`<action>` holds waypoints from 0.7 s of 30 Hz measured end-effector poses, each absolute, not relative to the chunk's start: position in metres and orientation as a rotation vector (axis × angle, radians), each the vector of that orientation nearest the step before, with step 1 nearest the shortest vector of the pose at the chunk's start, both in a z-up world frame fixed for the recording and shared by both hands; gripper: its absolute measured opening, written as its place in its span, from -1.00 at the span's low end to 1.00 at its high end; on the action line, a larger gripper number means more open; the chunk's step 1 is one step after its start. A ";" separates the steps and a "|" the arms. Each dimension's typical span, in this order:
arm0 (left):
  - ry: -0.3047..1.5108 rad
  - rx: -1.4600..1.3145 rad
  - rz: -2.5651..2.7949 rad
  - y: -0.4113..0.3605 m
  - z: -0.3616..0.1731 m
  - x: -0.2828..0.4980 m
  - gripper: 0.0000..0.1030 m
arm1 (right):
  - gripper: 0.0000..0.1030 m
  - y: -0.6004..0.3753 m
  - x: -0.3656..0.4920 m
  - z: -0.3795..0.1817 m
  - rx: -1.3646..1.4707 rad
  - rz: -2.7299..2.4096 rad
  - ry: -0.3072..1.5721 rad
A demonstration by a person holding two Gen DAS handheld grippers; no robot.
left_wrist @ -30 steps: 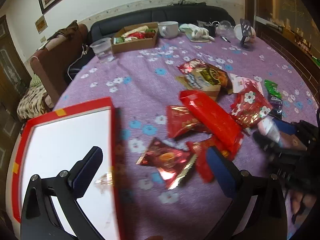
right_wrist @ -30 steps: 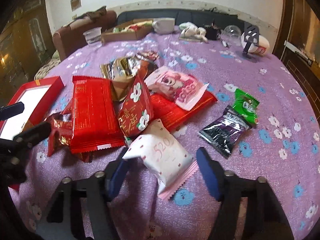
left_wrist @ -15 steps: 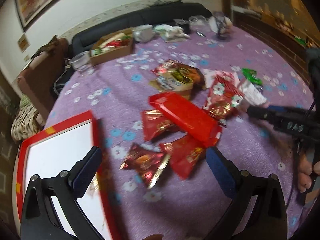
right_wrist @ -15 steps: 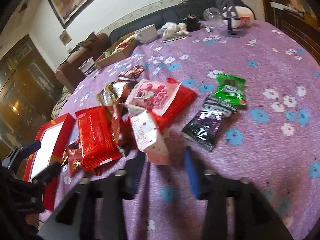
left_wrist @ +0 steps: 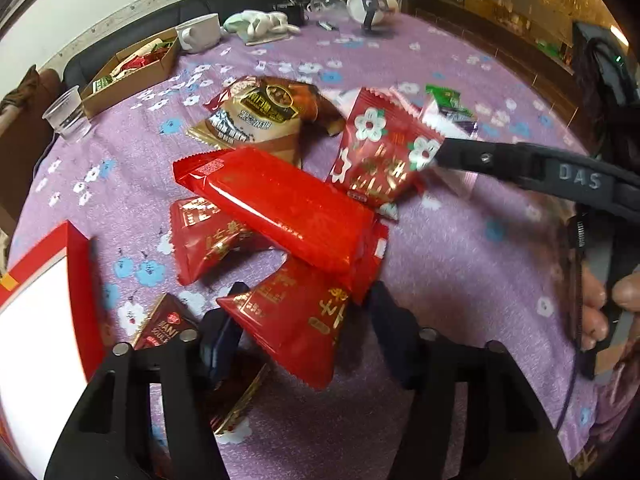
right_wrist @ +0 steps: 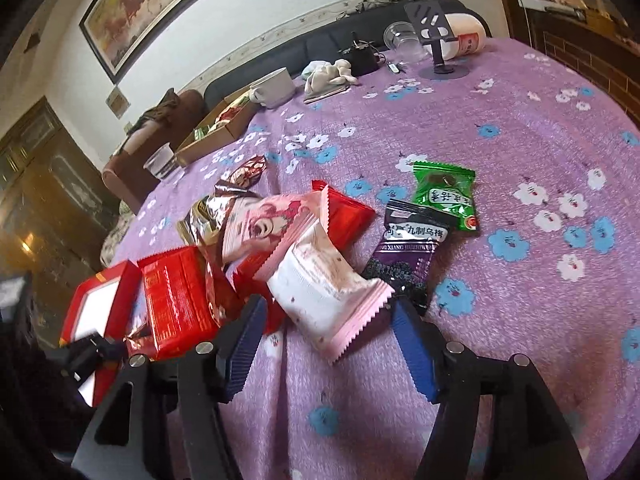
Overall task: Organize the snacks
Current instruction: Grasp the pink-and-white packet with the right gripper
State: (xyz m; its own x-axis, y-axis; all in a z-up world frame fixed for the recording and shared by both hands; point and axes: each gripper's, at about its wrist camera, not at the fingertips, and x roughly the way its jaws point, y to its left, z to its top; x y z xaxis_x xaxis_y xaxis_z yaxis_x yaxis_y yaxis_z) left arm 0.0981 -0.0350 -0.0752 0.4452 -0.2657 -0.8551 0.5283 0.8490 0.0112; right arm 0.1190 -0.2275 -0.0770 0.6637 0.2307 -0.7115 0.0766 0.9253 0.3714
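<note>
Legibly, "DAS" on right tongs (left_wrist: 436, 156), "MANI" wrapper (left_wrist: 166, 326)

Soft daylight, glare on shiny wrappers, slight motion blur, strong fisheye edge distortion.

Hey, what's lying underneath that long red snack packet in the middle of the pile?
The long red packet lies across two red triangular packets and overlaps the brown packet's edge. Anything beneath its middle is hidden.

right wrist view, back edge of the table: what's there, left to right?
Clear plastic cup → cardboard box → white mug → white cloth bundle → black phone stand.
</note>
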 end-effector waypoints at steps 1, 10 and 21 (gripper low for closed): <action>0.995 0.291 -0.508 -0.036 -0.075 0.097 0.01 | 0.30 -0.228 0.120 -0.077 0.400 0.092 0.836; 0.947 0.351 -0.464 -0.043 -0.071 0.083 -0.29 | -0.61 -0.222 0.122 -0.083 0.398 0.133 0.847; 0.885 0.391 -0.381 -0.043 -0.067 0.081 -0.38 | -0.73 -0.222 0.119 -0.082 0.401 0.132 0.834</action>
